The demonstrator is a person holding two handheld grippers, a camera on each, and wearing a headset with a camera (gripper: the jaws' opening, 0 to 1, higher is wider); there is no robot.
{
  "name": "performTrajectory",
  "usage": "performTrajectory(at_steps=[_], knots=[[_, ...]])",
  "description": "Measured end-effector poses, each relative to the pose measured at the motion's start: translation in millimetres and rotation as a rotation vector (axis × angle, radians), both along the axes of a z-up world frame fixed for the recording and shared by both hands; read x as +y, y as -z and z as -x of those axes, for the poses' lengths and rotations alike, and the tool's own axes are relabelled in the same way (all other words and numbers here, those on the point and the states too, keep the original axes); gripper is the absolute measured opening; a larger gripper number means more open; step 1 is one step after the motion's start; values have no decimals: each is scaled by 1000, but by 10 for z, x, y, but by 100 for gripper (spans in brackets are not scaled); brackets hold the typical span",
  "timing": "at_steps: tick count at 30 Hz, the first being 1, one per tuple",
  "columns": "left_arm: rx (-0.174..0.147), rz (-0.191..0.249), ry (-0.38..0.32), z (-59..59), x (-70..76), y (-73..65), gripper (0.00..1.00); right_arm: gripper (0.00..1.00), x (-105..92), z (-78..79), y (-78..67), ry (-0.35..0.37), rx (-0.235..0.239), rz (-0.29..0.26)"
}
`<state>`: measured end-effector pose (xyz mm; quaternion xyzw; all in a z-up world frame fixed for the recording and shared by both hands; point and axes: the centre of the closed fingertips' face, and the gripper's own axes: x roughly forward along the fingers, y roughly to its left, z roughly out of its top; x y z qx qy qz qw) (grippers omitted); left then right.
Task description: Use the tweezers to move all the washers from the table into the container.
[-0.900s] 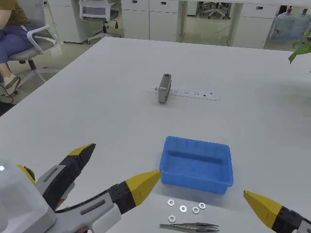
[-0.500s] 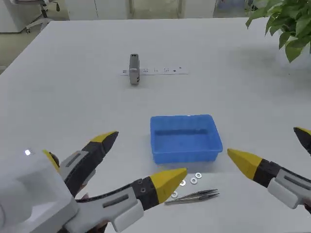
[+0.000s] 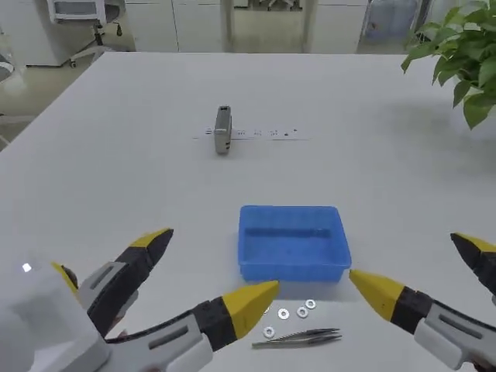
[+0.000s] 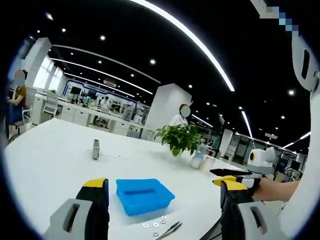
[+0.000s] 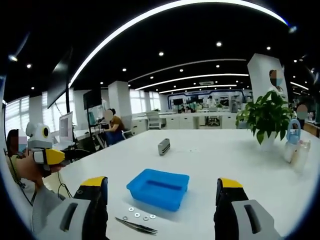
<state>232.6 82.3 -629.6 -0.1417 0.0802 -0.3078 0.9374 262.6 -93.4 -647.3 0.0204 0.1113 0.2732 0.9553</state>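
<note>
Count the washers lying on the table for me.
4 washers in the head view: three in a row beside the blue container's near wall, one by the tweezers' left end. The left gripper's jaw may hide another.

Open-plan office under a dark ceiling (image 5: 190, 35) with long light strips (image 4: 186, 36) and spot lamps. Wide white table (image 3: 116, 178), plant (image 3: 457, 54) at its far right. Beyond, white cabinets (image 3: 186, 23), a chair (image 3: 77, 12), pale floor (image 3: 23, 85).
</note>
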Motion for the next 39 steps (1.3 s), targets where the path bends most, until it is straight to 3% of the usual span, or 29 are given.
performTrajectory(at_steps=[3, 7, 14, 20, 28, 35, 39], knots=[[-34, 12, -17, 15, -1, -67, 94, 89, -1, 20, 54, -17, 10, 7], [-18, 30, -46, 12, 15, -33, 94, 88, 21, 38, 62, -47, 19, 19], [-37, 17, -79, 68, 48, -52, 94, 88, 39, 38, 60, -76, 10, 24], [-32, 16, -103, 64, 125, -39, 94, 88, 18, 16, 24, -73, -1, 13], [-32, 18, -111, 60, 151, -54, 94, 88, 12, 8, 70, -69, 17, -2], [-36, 17, -115, 102, 165, -103, 94, 88, 121, -60, 70, -104, 25, -4], [-26, 31, -158, 132, 254, -77, 94, 88, 210, -45, 43, -143, 17, -1]])
